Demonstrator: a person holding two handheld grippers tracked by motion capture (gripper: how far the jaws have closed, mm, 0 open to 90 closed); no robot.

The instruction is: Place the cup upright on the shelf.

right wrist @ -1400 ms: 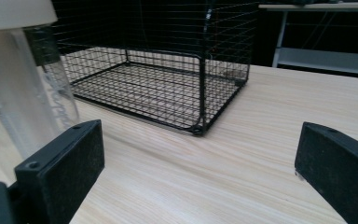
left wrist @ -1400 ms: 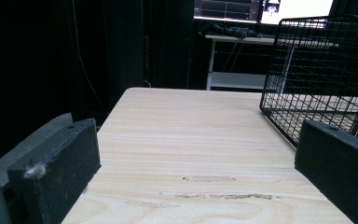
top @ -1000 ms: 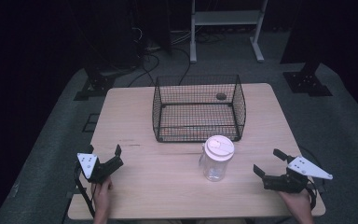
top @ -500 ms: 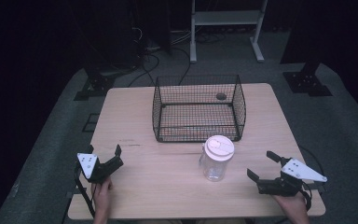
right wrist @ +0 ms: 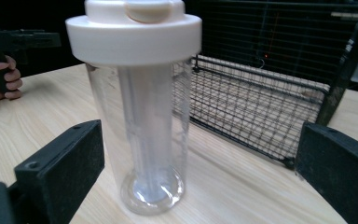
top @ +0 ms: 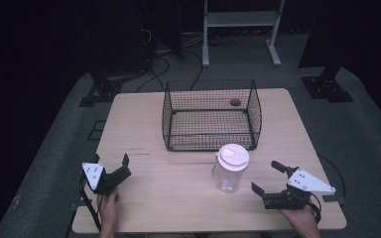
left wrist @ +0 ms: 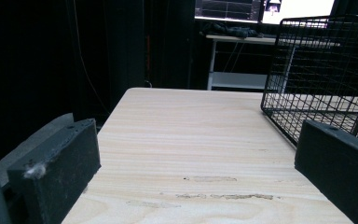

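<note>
A clear plastic jar (top: 229, 171) with a white lid (top: 233, 156) stands upright on the wooden table (top: 178, 198), just in front of a black wire basket (top: 211, 115). My right gripper (top: 267, 177) is open at the front right, its jaws pointing at the jar from a short way off. Seen along those jaws, the jar (right wrist: 142, 126) rises between them, apart from both, with a clear tube inside it. My left gripper (top: 111, 162) rests open at the front left, far from the jar, with bare table (left wrist: 191, 149) between its jaws.
The basket (left wrist: 326, 79) sits at the table's middle back, with a small dark object (top: 235, 102) behind its far side. A white metal stand (top: 240, 25) and cables are on the floor beyond the table. In the right gripper view, the other hand (right wrist: 0, 79) shows at far left.
My right gripper has slid left and slightly down toward the jar and turned to face it. The left gripper and the jar have stayed still.
</note>
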